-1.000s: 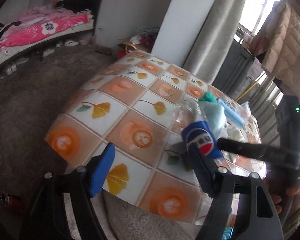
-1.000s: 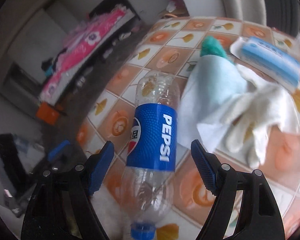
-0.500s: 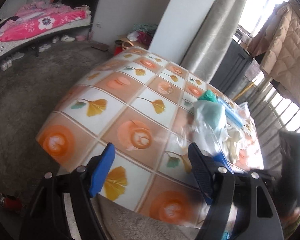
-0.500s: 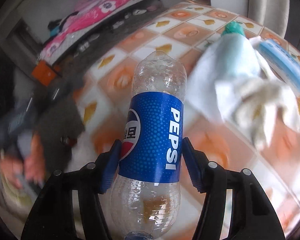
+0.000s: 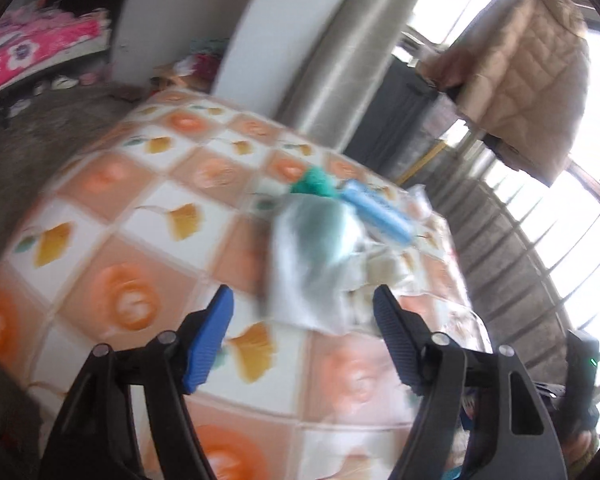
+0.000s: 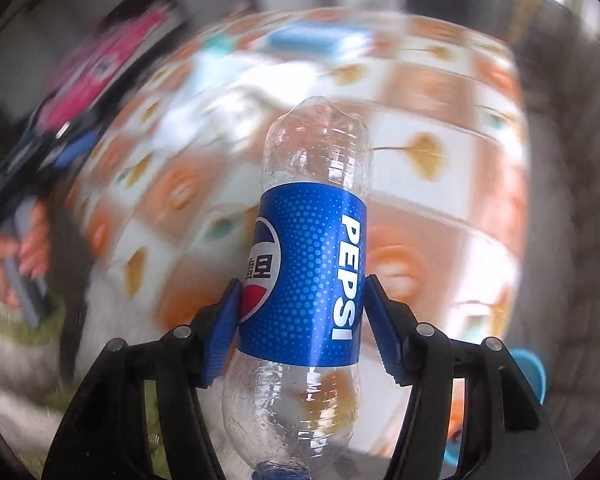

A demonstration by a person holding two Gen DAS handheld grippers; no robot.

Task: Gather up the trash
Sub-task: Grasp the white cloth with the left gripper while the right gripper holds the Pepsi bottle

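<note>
On the tiled tablecloth (image 5: 148,264) the clear bag (image 5: 312,264) and blue pack (image 5: 376,210) remained at my twelve o'clock. My right gripper (image 6: 300,320) clamped the Pepsi bottle (image 6: 312,264); the left gripper (image 5: 302,332), jaws just narrowing, was apart and empty.

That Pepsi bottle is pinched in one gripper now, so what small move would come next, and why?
Probably carry it off the table toward wherever the trash goes; no bin can be made out in these blurred views. The right gripper is shut on the Pepsi bottle, pads pressing its blue label, and the bottle is lifted above the tablecloth.
</note>
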